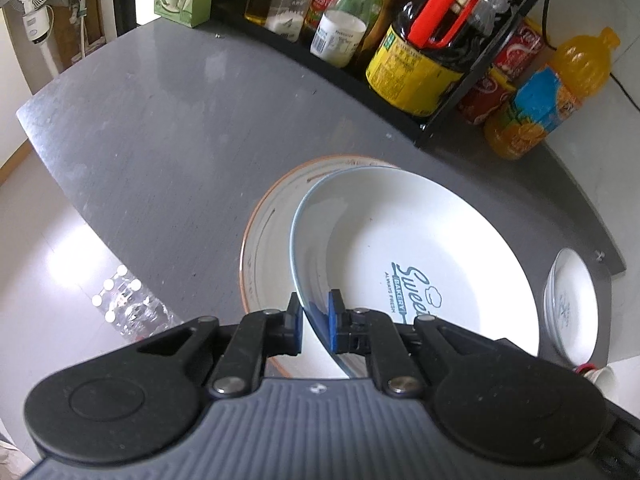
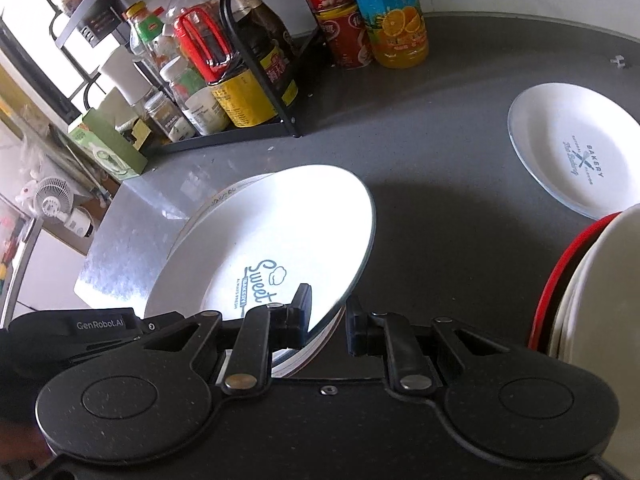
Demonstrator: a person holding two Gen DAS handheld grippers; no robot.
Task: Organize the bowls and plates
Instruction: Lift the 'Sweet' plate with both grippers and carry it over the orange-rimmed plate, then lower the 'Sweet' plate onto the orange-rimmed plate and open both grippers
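A white plate printed "Sweet Bakery" (image 1: 400,248) (image 2: 260,240) lies tilted over a larger orange-rimmed plate (image 1: 268,224) (image 2: 216,204) on the grey table. My left gripper (image 1: 316,320) is shut on the white plate's near rim, with its blue pads on either side of the edge. My right gripper (image 2: 328,320) is shut on the same plate's rim at its other side, one finger above the plate and one outside it. A second white bakery plate (image 2: 576,152) (image 1: 568,304) lies flat on the table, apart to the right.
A black wire rack (image 2: 260,92) with bottles and jars (image 1: 416,60) lines the table's far edge. An orange juice bottle (image 2: 396,12) and red cans (image 2: 344,36) stand beside it. A red-rimmed stack of white dishes (image 2: 580,280) sits close at the right.
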